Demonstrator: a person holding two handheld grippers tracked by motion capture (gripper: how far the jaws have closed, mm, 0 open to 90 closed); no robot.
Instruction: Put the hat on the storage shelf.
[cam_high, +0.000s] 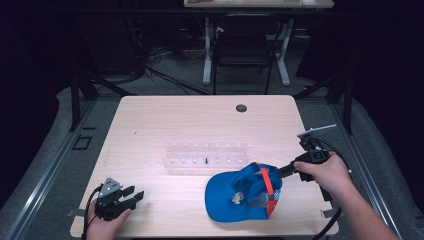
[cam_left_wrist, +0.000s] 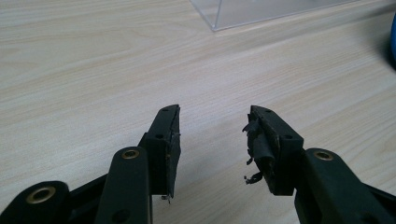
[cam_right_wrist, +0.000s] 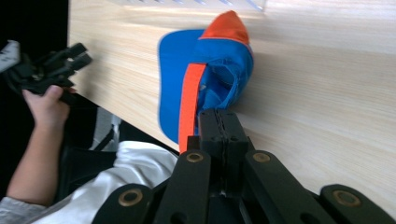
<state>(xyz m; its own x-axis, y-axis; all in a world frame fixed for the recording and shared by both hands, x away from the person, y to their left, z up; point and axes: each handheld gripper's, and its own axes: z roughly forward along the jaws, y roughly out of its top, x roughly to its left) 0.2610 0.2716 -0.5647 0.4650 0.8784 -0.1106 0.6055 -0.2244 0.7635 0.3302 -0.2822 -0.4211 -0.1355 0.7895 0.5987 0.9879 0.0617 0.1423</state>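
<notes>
A blue cap with orange panels (cam_high: 243, 192) lies upside down on the table's front right, brim toward the left. My right gripper (cam_high: 283, 171) is shut on the cap's back edge; in the right gripper view its jaws press together on the blue cloth (cam_right_wrist: 219, 93) beside the orange band. My left gripper (cam_high: 131, 195) rests at the table's front left corner, open, with nothing between its fingers (cam_left_wrist: 168, 140), pointing across bare wood.
A clear plastic rack (cam_high: 206, 156) with small pegs lies mid-table just behind the cap; its corner (cam_left_wrist: 219, 18) shows ahead of the left gripper. A dark round grommet (cam_high: 241, 108) sits at the table's far edge. A chair and desk legs stand beyond.
</notes>
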